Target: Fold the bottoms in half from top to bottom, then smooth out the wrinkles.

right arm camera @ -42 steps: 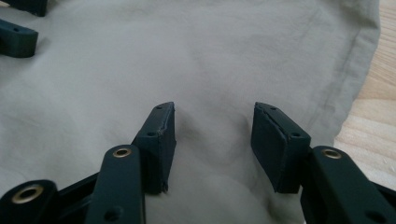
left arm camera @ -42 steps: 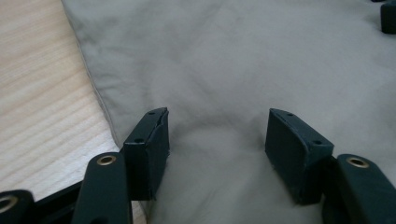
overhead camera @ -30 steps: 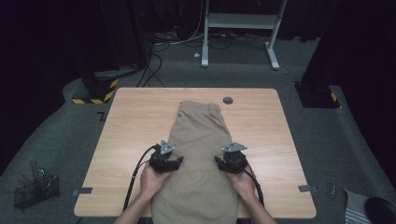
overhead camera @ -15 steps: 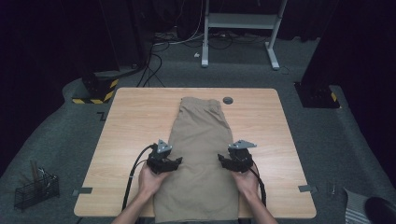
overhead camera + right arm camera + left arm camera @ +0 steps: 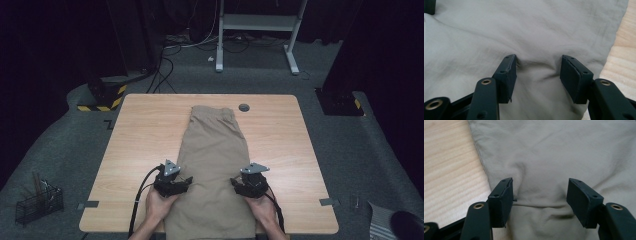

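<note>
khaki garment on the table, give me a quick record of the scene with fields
garment: khaki garment, lying flat lengthwise down the middle of the table, near end at the person's edge
left gripper: left gripper, jaws open, pressed on the cloth by its left edge, a small fold bunched between them
right gripper: right gripper, jaws open, on the cloth by its right edge, a fold between them
other items: dark round grommet on the far part of the table, beside the garment's far end
floor: wire basket left of the table
</note>
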`<action>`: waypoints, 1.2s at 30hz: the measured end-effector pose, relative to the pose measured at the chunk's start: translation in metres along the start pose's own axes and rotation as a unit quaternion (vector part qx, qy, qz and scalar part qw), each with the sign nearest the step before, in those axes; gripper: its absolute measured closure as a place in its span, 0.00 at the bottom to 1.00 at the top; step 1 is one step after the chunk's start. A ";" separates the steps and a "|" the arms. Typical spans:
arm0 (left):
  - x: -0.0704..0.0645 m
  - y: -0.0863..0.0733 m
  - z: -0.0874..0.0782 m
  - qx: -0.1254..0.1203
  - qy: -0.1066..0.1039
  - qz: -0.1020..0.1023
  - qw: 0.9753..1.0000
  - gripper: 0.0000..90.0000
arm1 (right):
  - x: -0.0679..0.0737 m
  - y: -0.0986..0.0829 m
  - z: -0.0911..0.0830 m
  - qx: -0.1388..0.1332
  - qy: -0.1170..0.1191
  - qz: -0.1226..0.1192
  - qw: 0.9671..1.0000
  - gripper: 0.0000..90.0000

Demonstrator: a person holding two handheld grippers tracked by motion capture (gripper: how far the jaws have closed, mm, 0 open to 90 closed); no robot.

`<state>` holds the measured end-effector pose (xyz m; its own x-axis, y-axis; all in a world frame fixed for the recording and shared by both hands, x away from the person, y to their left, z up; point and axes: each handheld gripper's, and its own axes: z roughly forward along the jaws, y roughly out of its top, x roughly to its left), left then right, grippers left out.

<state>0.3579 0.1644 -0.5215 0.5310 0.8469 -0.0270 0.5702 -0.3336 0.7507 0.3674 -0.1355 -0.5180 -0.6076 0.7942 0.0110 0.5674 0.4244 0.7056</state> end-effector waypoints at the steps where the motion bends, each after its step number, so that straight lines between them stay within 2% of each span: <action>1: 0.000 0.001 0.002 0.000 0.003 0.005 1.000 0.42 | -0.001 0.000 0.001 -0.001 -0.004 -0.006 1.000 0.52; 5: 0.002 0.005 0.007 -0.002 0.007 -0.001 1.000 0.43 | -0.005 0.001 0.004 -0.007 -0.008 -0.010 1.000 0.52; 10: 0.004 0.007 0.013 -0.013 0.015 0.004 1.000 0.43 | -0.010 0.001 0.006 -0.014 -0.009 -0.004 1.000 0.52; 13: 0.004 0.009 0.017 -0.018 0.018 -0.001 1.000 0.43 | -0.014 0.001 0.009 -0.024 -0.013 -0.001 1.000 0.52; 18: 0.006 0.012 0.021 -0.016 0.024 0.004 1.000 0.43 | -0.020 0.007 0.013 -0.018 -0.013 0.001 1.000 0.52; 27: 0.008 0.017 0.026 -0.016 0.027 0.004 1.000 0.43 | -0.024 0.010 0.017 -0.023 -0.017 0.004 1.000 0.52; 32: 0.011 0.019 0.028 -0.018 0.026 -0.005 0.999 0.43 | -0.028 0.012 0.020 -0.024 -0.019 0.007 1.000 0.52; 34: 0.012 0.019 0.028 -0.020 0.019 -0.014 1.000 0.43 | -0.029 0.014 0.020 -0.023 -0.018 0.017 0.999 0.51; 36: 0.015 0.019 0.028 -0.023 0.006 -0.025 0.999 0.41 | -0.032 0.015 0.018 -0.018 0.002 0.040 0.999 0.47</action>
<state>0.3943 0.1593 -0.5256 0.4958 0.8665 -0.0572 0.5656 -0.2722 0.7785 0.4055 -0.1462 -0.5207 -0.5637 0.8229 0.0715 0.5945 0.3440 0.7268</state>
